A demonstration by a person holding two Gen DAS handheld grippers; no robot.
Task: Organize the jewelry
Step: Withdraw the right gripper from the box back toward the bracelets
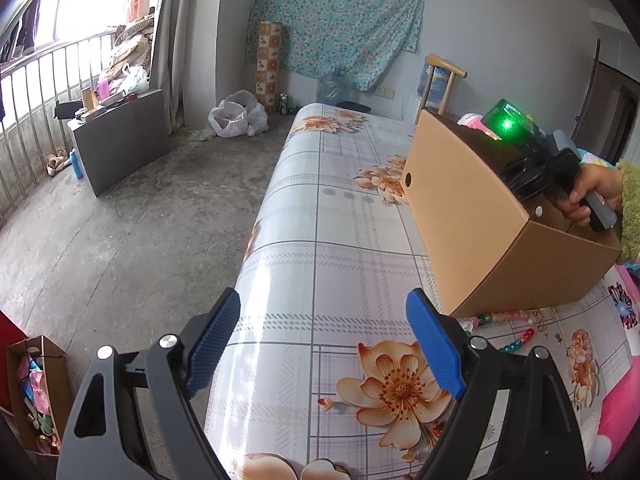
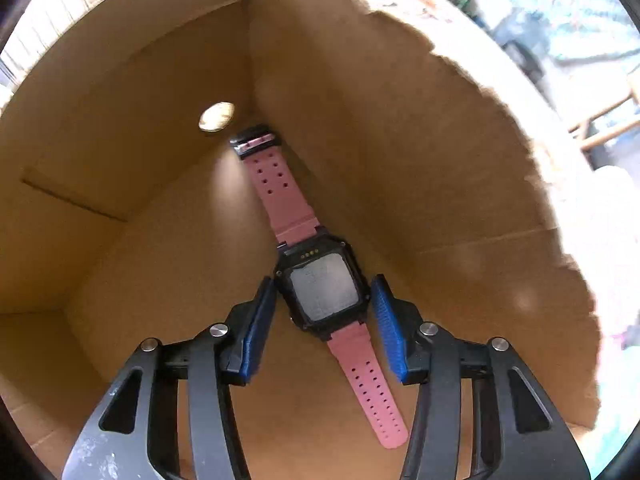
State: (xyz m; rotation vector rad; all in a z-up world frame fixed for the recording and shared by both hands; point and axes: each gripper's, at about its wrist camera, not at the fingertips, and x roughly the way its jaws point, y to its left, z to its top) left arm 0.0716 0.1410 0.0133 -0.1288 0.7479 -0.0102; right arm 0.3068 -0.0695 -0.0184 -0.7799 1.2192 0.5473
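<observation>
Inside the cardboard box (image 2: pixel 132 92), a watch (image 2: pixel 322 288) with a pink strap lies flat on the bottom, face down so its back plate shows, 1 strap end reaching toward the far corner and the other toward the near side. The right tool (image 2: pixel 324 320) points steeply down over it with its jaws partly apart, 1 blue pad on each side of the case; the left pad looks close to or at the edge, the right pad stands just clear, so the watch looks not yet clamped, or just let go. A watch like this is probably light, its case hard and stiff, its strap soft and floppy, so the case sides are the best place to take hold; the smooth plastic may slip under a light pinch. The left tool (image 1: pixel 324 344) hangs with jaws wide apart and nothing between them, above the flowered surface (image 1: pixel 320 220). Beads (image 1: pixel 504 318) lie on that surface just beside the near side of the box, still outside it.
</observation>
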